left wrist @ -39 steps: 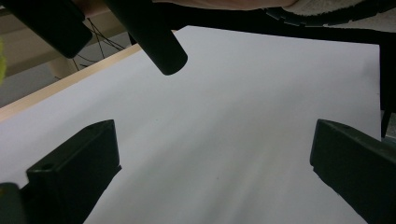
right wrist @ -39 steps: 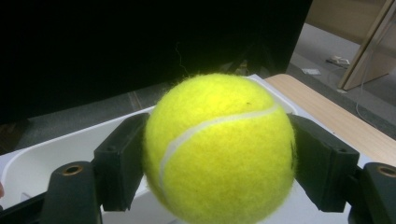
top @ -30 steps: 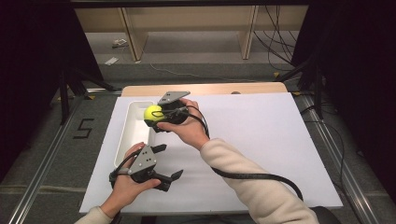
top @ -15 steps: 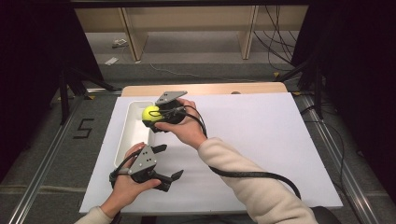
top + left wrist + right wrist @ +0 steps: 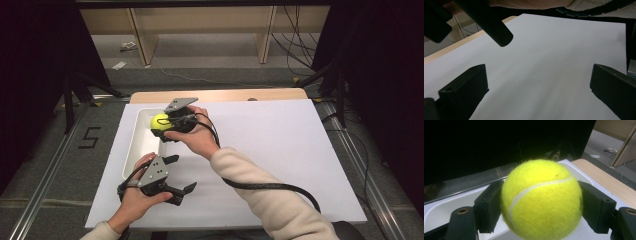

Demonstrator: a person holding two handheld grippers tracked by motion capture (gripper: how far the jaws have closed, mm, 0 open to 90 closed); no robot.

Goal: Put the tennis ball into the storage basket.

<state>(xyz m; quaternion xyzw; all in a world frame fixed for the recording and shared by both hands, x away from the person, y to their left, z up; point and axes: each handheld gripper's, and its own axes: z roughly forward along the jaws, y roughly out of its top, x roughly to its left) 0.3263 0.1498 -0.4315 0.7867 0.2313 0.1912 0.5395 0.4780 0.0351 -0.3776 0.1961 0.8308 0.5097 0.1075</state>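
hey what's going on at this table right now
A person is working with a handheld gripper in each hand. The right gripper is shut on a yellow tennis ball, holding it over the white tray at the left of the white sheet. The ball looks lifted, not resting in the tray. The left gripper waits nearer the person, open and holding nothing, above the sheet beside the tray.

The right hand reaches forward and left, its gripper pointing left with both jaws pressed against a tennis ball, while the left hand holds its gripper low, pointing right, jaws spread wide.
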